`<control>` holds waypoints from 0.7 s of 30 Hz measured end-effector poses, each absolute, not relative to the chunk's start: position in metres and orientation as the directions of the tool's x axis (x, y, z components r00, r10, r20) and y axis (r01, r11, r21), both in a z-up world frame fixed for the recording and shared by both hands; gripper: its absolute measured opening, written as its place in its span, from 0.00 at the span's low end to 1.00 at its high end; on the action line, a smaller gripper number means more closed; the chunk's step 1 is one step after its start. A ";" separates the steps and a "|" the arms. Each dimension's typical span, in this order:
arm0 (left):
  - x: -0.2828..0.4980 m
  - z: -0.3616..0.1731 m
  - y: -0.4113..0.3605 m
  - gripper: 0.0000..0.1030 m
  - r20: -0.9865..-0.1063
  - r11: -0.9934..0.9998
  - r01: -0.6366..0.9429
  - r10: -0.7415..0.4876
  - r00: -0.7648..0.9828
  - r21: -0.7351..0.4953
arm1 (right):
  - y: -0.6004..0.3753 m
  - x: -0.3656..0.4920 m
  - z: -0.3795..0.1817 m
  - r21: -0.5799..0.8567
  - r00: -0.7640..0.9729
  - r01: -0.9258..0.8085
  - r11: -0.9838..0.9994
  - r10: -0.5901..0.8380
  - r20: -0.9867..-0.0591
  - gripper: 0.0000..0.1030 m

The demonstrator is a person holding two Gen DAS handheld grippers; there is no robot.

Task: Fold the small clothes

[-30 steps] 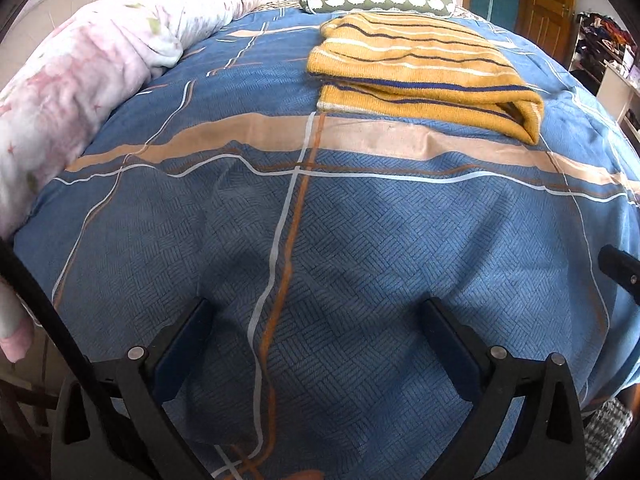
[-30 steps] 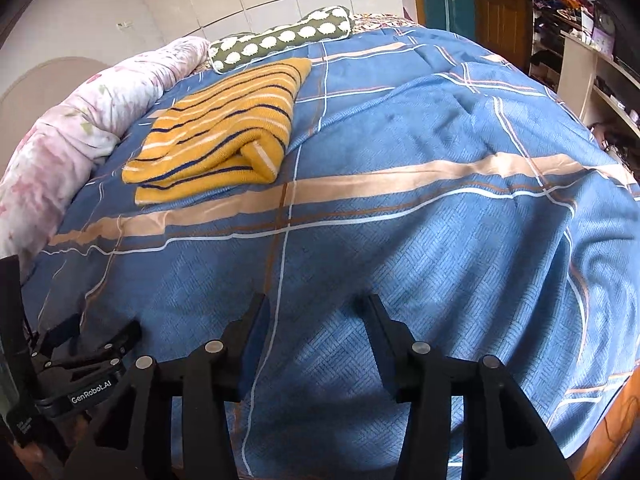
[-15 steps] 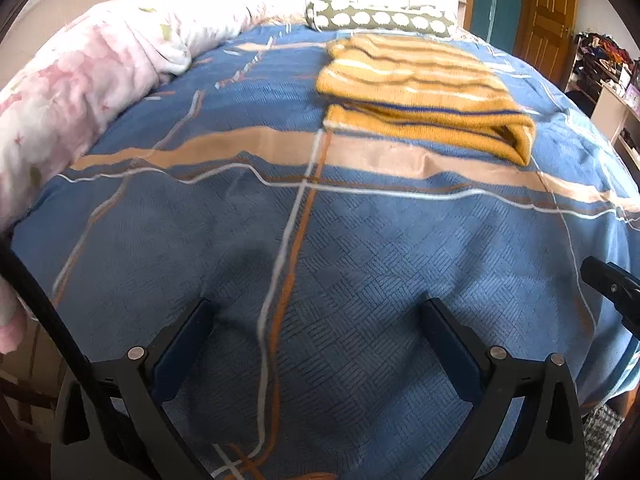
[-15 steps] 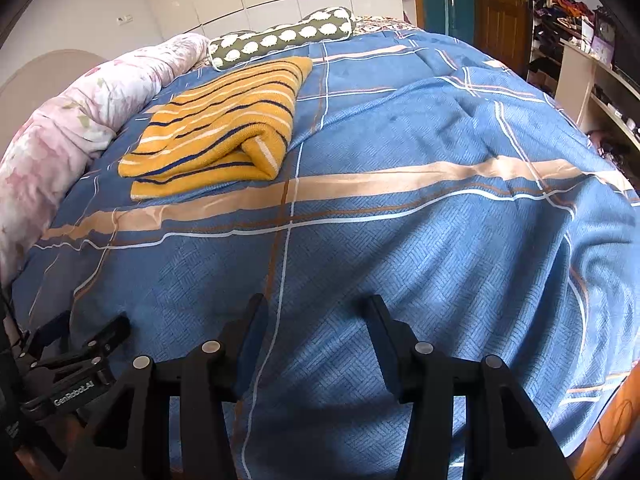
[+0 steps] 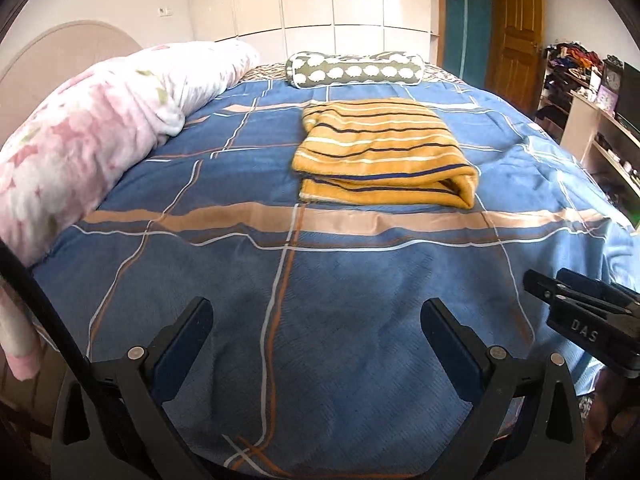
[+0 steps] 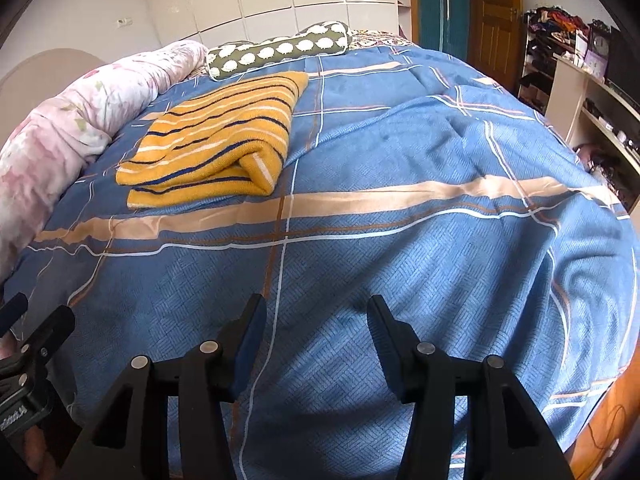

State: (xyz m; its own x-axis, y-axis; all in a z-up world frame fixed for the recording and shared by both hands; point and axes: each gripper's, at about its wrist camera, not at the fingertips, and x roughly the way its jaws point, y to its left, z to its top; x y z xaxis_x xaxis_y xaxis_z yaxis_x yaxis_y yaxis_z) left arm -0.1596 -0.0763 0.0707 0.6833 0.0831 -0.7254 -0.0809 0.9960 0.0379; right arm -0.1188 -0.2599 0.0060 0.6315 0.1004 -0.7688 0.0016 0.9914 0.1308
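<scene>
While both the left gripper [image 5: 316,320] and right gripper [image 6: 316,320] hang with jaws spread wide and empty, the folded mustard-yellow striped knit garment [image 5: 380,152] lies well ahead on the blue plaid bedspread [image 5: 360,300].

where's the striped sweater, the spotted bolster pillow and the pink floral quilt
striped sweater [image 5: 380,152]: left wrist view, middle of the folded top layer
spotted bolster pillow [image 5: 356,69]: left wrist view, its middle
pink floral quilt [image 6: 72,128]: right wrist view, its rolled bulk

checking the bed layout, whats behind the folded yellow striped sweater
Behind the folded yellow striped sweater lies a green patterned bolster pillow across the blue bedspread. What is under the sweater is covered.
</scene>
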 end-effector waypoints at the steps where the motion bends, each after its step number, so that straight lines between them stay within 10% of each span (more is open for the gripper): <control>1: -0.160 0.071 -0.077 1.00 -0.726 0.996 -0.077 0.080 0.683 0.037 | -0.260 -0.119 0.006 0.130 0.631 0.002 0.991 0.100 -0.769 0.56; 21: -0.157 0.058 -0.072 1.00 -0.769 0.996 -0.089 0.059 0.636 0.003 | -0.256 -0.119 0.002 0.091 0.626 0.004 0.996 0.069 -0.777 0.60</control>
